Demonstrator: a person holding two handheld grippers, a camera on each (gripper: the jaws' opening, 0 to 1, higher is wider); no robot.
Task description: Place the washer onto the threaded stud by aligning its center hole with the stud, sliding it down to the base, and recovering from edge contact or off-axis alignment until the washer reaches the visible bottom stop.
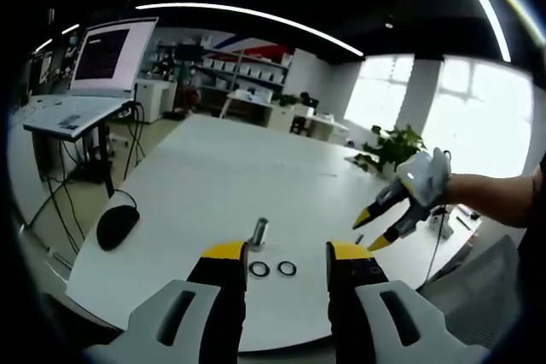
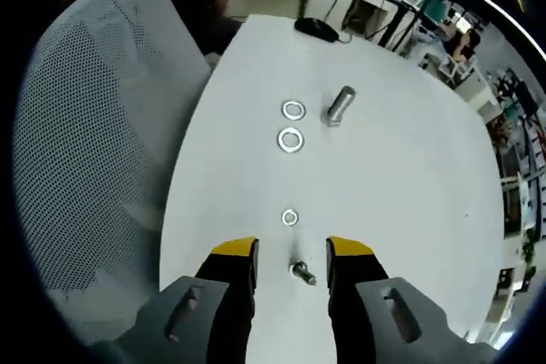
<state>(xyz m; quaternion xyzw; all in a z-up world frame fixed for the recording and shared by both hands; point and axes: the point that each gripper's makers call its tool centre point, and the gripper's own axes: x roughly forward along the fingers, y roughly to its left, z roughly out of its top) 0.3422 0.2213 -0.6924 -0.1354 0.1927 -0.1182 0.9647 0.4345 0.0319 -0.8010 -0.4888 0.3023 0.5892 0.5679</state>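
Washers (image 2: 290, 140) lay flat on the white table (image 2: 409, 185), just left of the upright stud (image 2: 339, 106). Both grippers, left (image 1: 287, 253) and right (image 2: 291, 250), were held open and empty. A thin washer could be clipped edgewise and skid away.

A silver threaded stud (image 2: 339, 106) is standing upright at upper centre of the right gripper view. Two flat steel washers (image 2: 293, 110) (image 2: 290, 140) are lying just left of it, a smaller washer (image 2: 290, 217) lower down.

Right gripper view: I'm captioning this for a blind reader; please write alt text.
The right gripper hovers open over a white table, above a small bolt. Farther along lie three washers and an upright threaded stud.
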